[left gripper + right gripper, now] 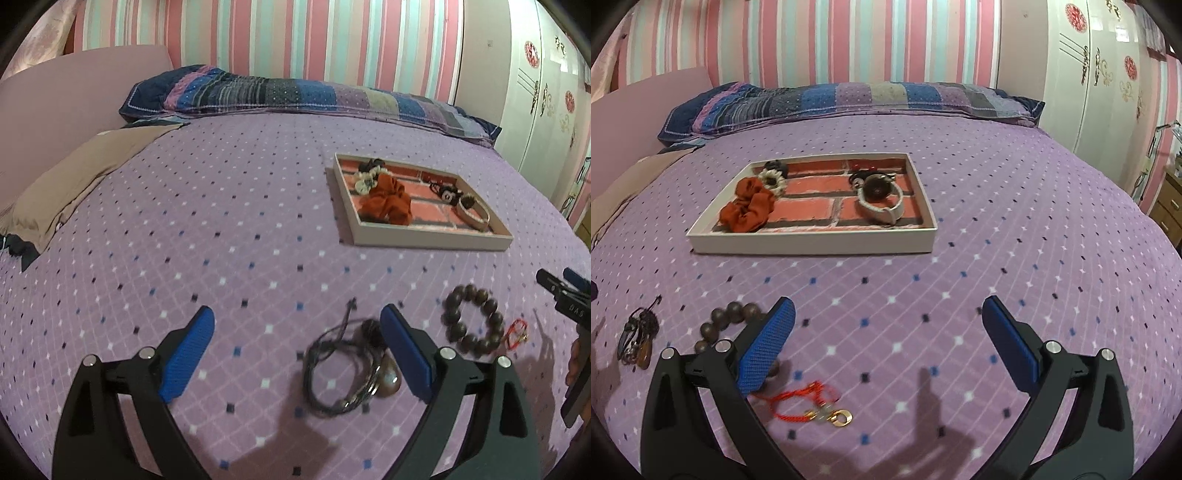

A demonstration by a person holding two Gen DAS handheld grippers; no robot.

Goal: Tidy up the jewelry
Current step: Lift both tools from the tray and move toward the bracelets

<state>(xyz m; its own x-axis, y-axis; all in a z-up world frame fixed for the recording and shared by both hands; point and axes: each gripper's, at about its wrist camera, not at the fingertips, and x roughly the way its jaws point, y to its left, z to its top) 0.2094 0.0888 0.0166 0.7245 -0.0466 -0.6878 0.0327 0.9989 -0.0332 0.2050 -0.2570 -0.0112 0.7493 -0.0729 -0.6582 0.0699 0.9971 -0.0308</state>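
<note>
item: tray (812,245), white-rimmed, brick-patterned floor, set on the bed (997,221) at upper centre of the right wrist view; already holding an orange scrunchie (748,208), a pale scrunchie (772,181) and a bangle (882,210), judged sorted

item: cord necklace (343,369), lower centre of the left wrist view, lying loose between the wide-spread, empty jaws of the left gripper (297,354), judged lined up for pickup

item: bead bracelet (472,319), just right of it, unheld

item: red cord charm (809,406), lower left of the right wrist view, between the open jaws of the right gripper (886,339), nothing held
</note>
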